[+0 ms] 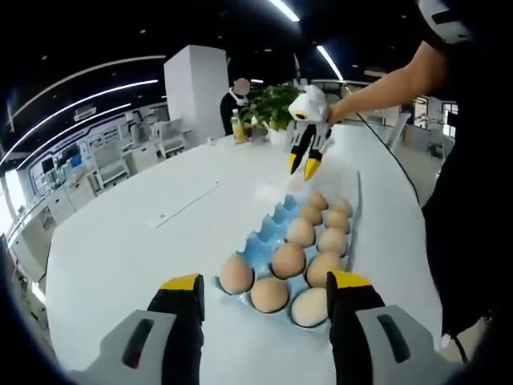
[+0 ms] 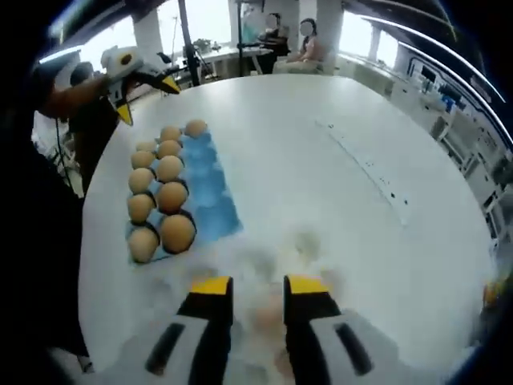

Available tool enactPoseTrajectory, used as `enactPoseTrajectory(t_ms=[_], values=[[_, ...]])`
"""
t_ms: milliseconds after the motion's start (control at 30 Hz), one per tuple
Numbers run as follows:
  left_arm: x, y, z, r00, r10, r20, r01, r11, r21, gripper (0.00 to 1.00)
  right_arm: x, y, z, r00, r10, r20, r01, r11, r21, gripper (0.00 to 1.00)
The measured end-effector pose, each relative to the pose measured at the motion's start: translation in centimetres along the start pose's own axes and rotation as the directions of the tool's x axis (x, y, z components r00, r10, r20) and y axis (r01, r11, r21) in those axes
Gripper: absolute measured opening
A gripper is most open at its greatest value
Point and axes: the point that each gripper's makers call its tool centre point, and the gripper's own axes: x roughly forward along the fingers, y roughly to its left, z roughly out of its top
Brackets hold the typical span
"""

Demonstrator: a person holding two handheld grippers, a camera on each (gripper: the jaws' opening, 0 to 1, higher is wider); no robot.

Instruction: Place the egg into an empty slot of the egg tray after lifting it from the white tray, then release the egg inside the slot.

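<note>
Two grippers work over a wide white table (image 1: 120, 249), and a blue egg tray (image 1: 276, 228) lies near its edge on the person's side, holding brown eggs in most slots; its column of slots toward the table's middle is bare blue in both views. In the left gripper view, the left gripper (image 1: 268, 293) hangs just short of the tray's near end with its yellow-tipped jaws spread wide and nothing between them. Beyond the tray's far end, the right gripper (image 1: 304, 164) points down at the table, held by a bare forearm (image 1: 385, 80). In the right gripper view, that gripper's jaws stand close together over a pale, blurred white tray (image 2: 272, 265) at the near table edge, and an egg (image 2: 264, 309) sits between them; the blur hides whether the pads press on it, so I cannot tell if it is gripped. Potted greenery (image 1: 268, 104) stands at the far table edge.
</note>
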Motion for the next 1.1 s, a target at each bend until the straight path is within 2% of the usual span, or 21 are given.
enactPoseTrajectory(t_ms=[67,133,233,300,333,367,400,700,800,967,1100], values=[[0.0,0.0,0.0,1.000,-0.001,0.000,0.001,1.000,-0.002,0.62,-0.2,-0.2,-0.7,1.000,-0.008,-0.024,0.008,1.000,0.002,0.25],[0.0,-0.1,0.1,1.000,-0.003,0.002,0.003,1.000,-0.001,0.62,-0.2,-0.5,-1.3,0.998,-0.020,-0.057,0.018,0.999,-0.036,0.25],[0.0,0.0,0.2,1.000,0.002,0.006,-0.002,1.000,0.003,0.62,0.0,-0.6,-1.6,0.997,-0.020,-0.073,0.016,0.999,-0.049,0.25],[-0.1,0.1,0.3,1.000,0.009,0.010,-0.009,1.000,0.003,0.63,0.1,-0.9,-2.4,0.992,-0.034,-0.123,0.025,0.997,-0.078,0.25],[-0.2,0.2,0.3,1.000,0.013,0.012,-0.013,1.000,0.004,0.63,0.3,-0.8,-3.0,0.987,-0.026,-0.160,0.006,0.992,-0.128,0.25],[-0.3,0.2,0.3,1.000,0.013,0.012,-0.013,1.000,0.006,0.63,0.3,-0.8,-2.4,0.991,-0.018,-0.132,0.003,0.994,-0.114,0.26],[-0.3,0.2,0.2,1.000,0.014,0.010,-0.014,1.000,0.007,0.63,0.3,-0.9,-2.3,0.990,-0.015,-0.137,0.001,0.995,-0.103,0.26],[-0.2,0.3,0.2,1.000,0.018,0.007,-0.018,1.000,0.015,0.63,0.8,-0.7,-2.6,0.970,0.025,-0.240,-0.061,0.988,-0.142,0.26],[-0.3,0.4,0.3,1.000,0.022,0.013,-0.022,1.000,0.012,0.63,0.8,-0.7,-2.7,0.965,0.007,-0.263,-0.039,0.992,-0.117,0.25],[-0.3,0.5,0.2,1.000,0.024,0.019,-0.024,1.000,0.008,0.63,-0.1,-0.6,-2.4,0.972,-0.008,-0.237,-0.022,0.992,-0.123,0.24],[-0.4,0.5,0.0,1.000,0.022,0.014,-0.022,1.000,0.009,0.62,-1.2,-0.1,-1.2,0.978,-0.013,-0.206,-0.014,0.991,-0.130,0.24]])
